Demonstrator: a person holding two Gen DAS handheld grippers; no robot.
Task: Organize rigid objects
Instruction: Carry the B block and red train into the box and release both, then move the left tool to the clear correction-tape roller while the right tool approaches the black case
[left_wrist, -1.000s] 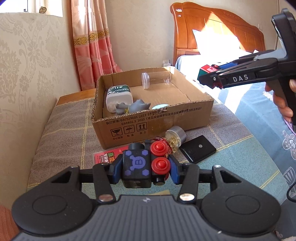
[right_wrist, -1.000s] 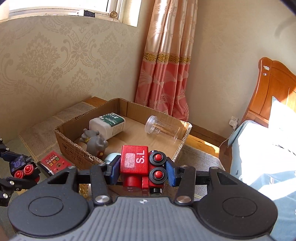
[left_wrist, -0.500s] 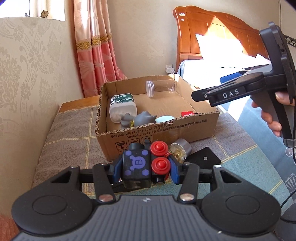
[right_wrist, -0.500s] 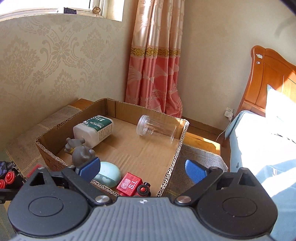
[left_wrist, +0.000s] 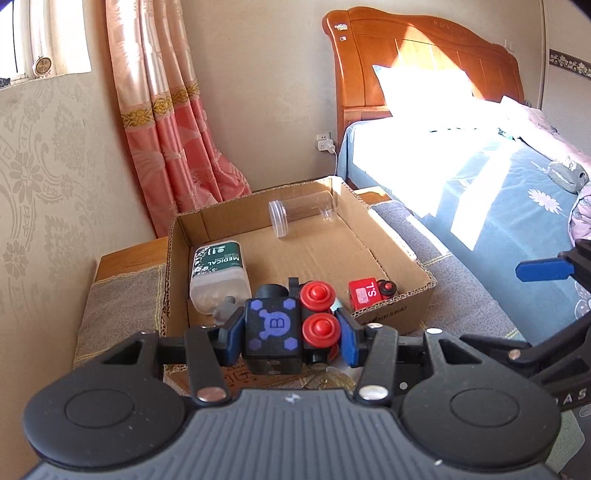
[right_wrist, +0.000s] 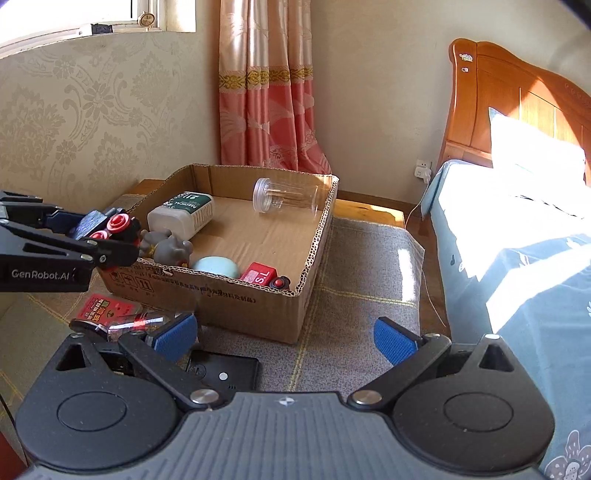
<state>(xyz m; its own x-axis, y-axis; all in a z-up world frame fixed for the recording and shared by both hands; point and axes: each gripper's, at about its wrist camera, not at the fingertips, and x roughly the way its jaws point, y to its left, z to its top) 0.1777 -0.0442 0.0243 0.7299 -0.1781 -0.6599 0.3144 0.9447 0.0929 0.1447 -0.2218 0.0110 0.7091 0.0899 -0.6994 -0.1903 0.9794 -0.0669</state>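
My left gripper (left_wrist: 291, 330) is shut on a black toy block with purple "B" markings and red wheels (left_wrist: 275, 328), held above the near wall of the cardboard box (left_wrist: 391, 317). From the right wrist view that toy (right_wrist: 110, 227) hangs over the box's left front corner. My right gripper (right_wrist: 286, 338) stands open with nothing between its blue pads (right_wrist: 393, 341), in front of the box (right_wrist: 221, 295). The red "S.L" toy block (right_wrist: 258, 275) lies in the box's near right corner, also seen as the red block (left_wrist: 365, 293).
In the box lie a white medical bottle (right_wrist: 183, 214), a clear jar (right_wrist: 286, 195), a grey figurine (right_wrist: 170, 251) and a pale blue oval (right_wrist: 216, 266). On the cloth in front sit a black flat device (right_wrist: 225, 373), a red packet (right_wrist: 99, 310) and a small bottle (right_wrist: 147, 321). A bed (right_wrist: 517, 240) stands right.
My right gripper opened and dropped the red block into the box, then drew back and lower. My left gripper carried the black toy forward and up, over the box's front edge.
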